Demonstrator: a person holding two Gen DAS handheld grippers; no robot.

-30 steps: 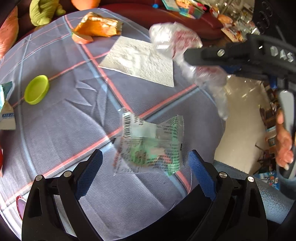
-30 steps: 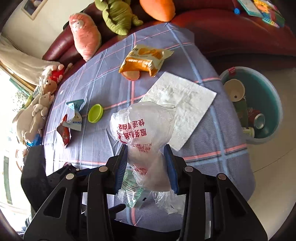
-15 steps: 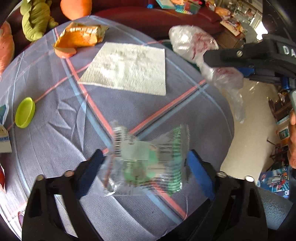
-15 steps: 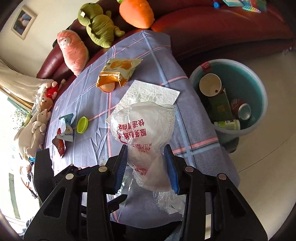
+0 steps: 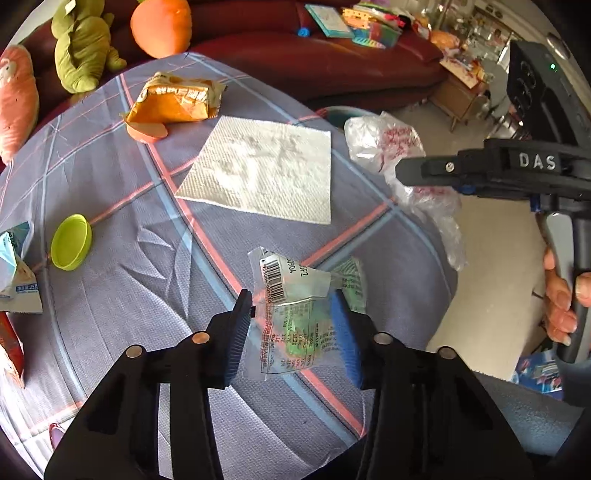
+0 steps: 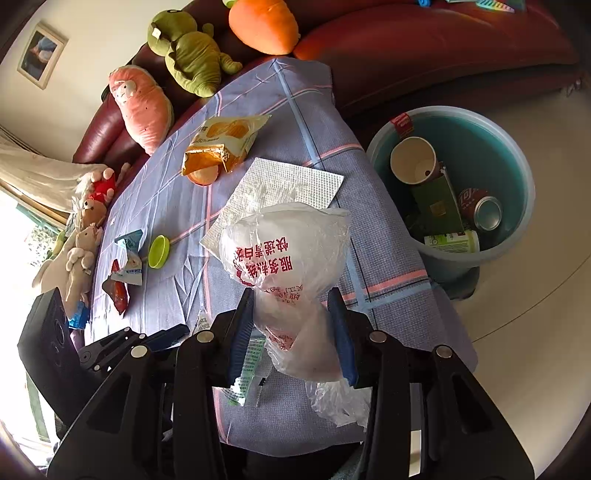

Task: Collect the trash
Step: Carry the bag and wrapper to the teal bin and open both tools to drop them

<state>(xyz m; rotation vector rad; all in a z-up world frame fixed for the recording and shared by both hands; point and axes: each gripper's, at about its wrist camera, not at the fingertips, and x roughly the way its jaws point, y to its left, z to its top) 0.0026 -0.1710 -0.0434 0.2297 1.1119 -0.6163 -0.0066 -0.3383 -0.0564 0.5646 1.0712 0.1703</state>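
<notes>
Dark red sofa (image 6: 424, 40) along the far side, with a green stuffed toy (image 6: 192, 59), an orange one (image 6: 264, 22) and a pink one (image 6: 142, 105) on it. Counter (image 5: 140, 280) under a grey-blue checked cloth with pink and blue lines. Beside its edge, on the floor, a blue-green bucket (image 6: 517, 166) holding a paper cup (image 6: 413, 160), a green carton (image 6: 437, 206), a red can (image 6: 482, 210) and a small bottle (image 6: 452, 242). Flat near the middle of the counter, a white paper napkin (image 5: 266, 170). Just beyond it, an orange snack bag (image 5: 177, 103). Near the left edge, a small blue-and-white carton (image 5: 16, 269), crumpled, well apart from the napkin. Between carton and napkin, a lime-green bottle cap (image 5: 72, 242).

Right tongs (image 6: 291, 332), gripped by a hand (image 5: 561, 302), pressed narrow onto a crumpled clear plastic bag (image 6: 288, 258) with red print, bag lifted above the counter edge near the bucket. Left tongs (image 5: 291, 328) just drawn inward, pads against both sides of a clear wrapper (image 5: 291, 295) with green print and a barcode, wrapper bunched between them at the near edge of the counter.
</notes>
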